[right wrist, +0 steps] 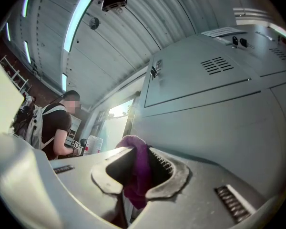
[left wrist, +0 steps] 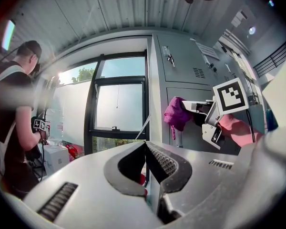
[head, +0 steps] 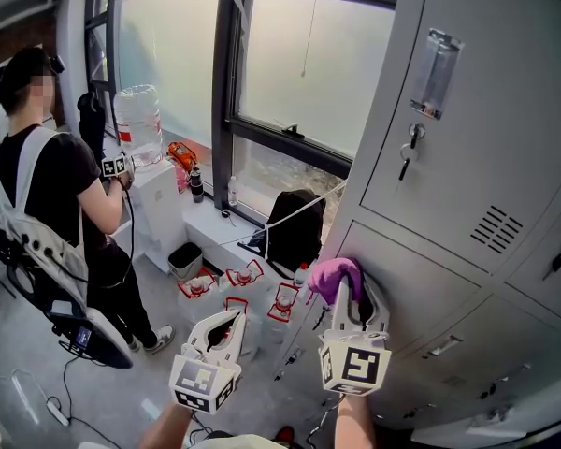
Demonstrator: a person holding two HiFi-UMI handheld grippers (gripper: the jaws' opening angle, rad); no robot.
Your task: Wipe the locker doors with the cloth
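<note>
A purple cloth is pinched in my right gripper, bunched at the jaw tips against the left edge of a grey locker door. In the right gripper view the cloth fills the gap between the shut jaws, with the locker door just beyond. My left gripper hangs lower left, away from the lockers, jaws closed with nothing between them. From the left gripper view the cloth and the right gripper show against the lockers.
The upper locker door has a key in its lock and a vent. A person stands at the left by a water bottle. Red-and-white items and a black bag lie under the window.
</note>
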